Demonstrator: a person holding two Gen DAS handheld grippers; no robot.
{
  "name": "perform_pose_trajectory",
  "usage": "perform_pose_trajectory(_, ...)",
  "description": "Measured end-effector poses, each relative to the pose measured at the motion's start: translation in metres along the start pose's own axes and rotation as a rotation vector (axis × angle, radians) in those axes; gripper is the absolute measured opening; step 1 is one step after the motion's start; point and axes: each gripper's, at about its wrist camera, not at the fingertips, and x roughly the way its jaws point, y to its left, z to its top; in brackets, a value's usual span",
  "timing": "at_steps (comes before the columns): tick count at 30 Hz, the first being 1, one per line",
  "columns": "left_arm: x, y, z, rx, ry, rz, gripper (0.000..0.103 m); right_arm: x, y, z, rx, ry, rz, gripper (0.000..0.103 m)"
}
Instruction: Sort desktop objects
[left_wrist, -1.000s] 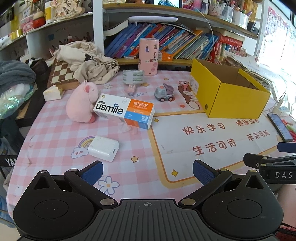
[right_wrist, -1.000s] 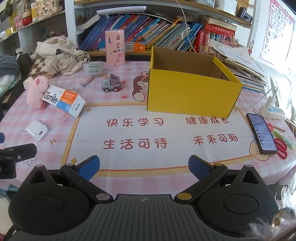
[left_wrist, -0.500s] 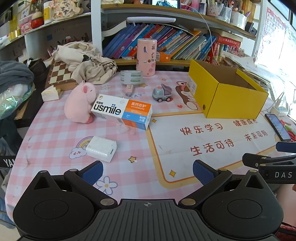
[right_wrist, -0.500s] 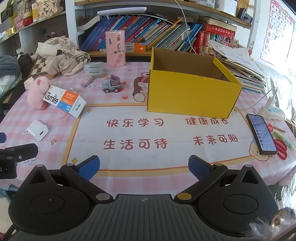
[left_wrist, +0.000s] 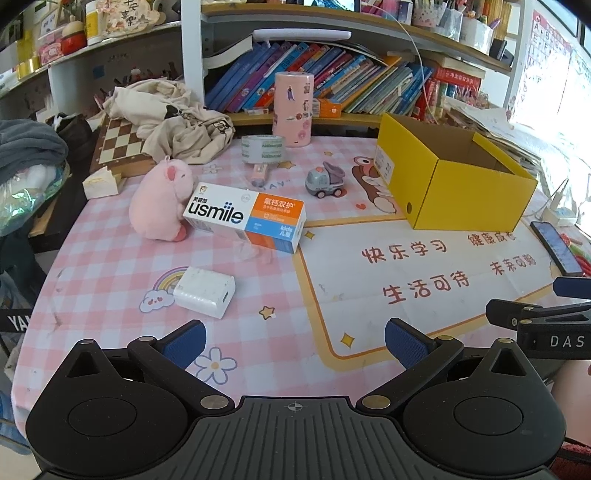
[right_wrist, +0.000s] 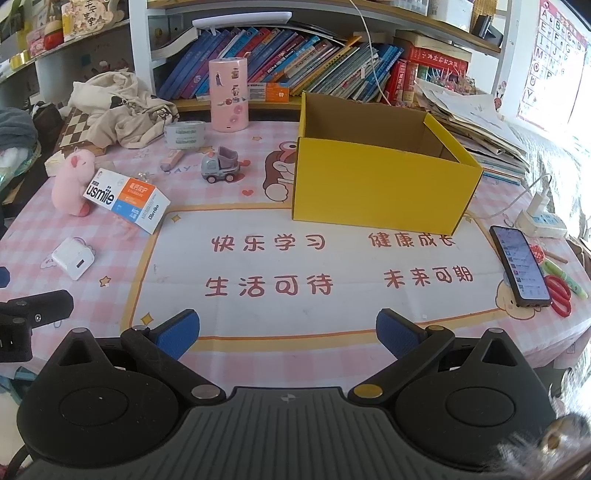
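Note:
An open yellow cardboard box (left_wrist: 454, 184) (right_wrist: 376, 184) stands on the pink checked tablecloth, seemingly with nothing inside. Left of it lie a usmile toothpaste box (left_wrist: 245, 217) (right_wrist: 125, 199), a pink plush pig (left_wrist: 159, 201) (right_wrist: 72, 181), a white charger (left_wrist: 204, 292) (right_wrist: 74, 257), a grey toy truck (left_wrist: 325, 181) (right_wrist: 220, 170), a tape roll (left_wrist: 263, 148) (right_wrist: 184, 134) and a small pink eraser-like piece (left_wrist: 258, 175). My left gripper (left_wrist: 294, 341) hangs open near the front edge. My right gripper (right_wrist: 287, 334) is open too, over the printed mat.
A pink cylinder holder (left_wrist: 293, 104) stands at the back before a shelf of books. A chessboard (left_wrist: 120, 142) with crumpled cloth lies back left. A phone (right_wrist: 519, 266), red scissors (right_wrist: 557, 295) and a power strip (right_wrist: 541, 221) sit at the right edge.
The left gripper has drawn back slightly and the scene has shifted a little in its view. The right gripper has barely moved. Both stay open.

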Motion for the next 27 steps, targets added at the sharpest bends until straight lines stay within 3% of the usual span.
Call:
perform_pose_trajectory(17, 0.004, 0.0, 0.002, -0.001, 0.007, 0.018, 0.103, 0.01, -0.001, 0.005, -0.008, 0.018, 0.013, 0.103)
perform_pose_trajectory(27, 0.009, 0.013, 0.005, -0.025, 0.017, 0.053, 0.103, 0.027, 0.016, 0.022, -0.058, 0.031, 0.071, 0.103)
